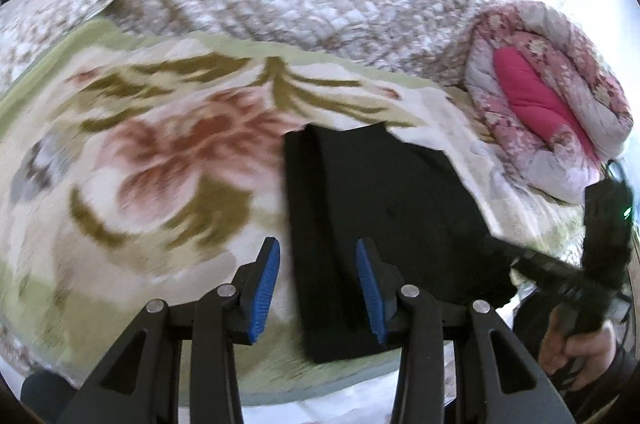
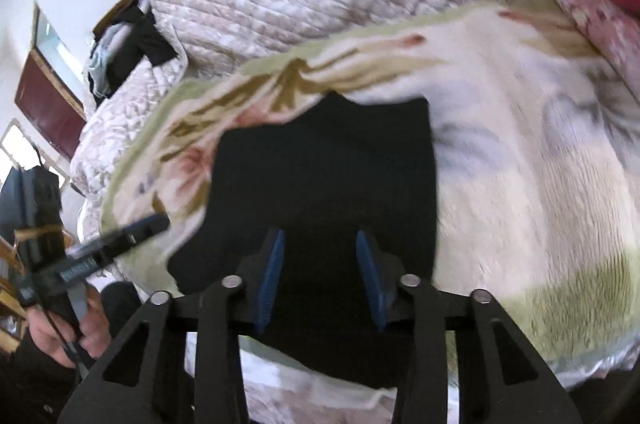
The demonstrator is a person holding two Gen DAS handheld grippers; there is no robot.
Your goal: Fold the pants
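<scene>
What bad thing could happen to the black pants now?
1. Both views are motion-blurred, so the tools are moving fast; the open left hand-held gripper could snag the folded black pants and undo the fold.
2. The floral blanket under the pants looks soft and rumpled; pressing on it may shift the pile.

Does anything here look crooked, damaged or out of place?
Nothing is damaged or spilled. The folded black pants lie flat on the floral blanket, though their edges look uneven and slanted rather than square. Both grippers, left and right, are open above them.
</scene>
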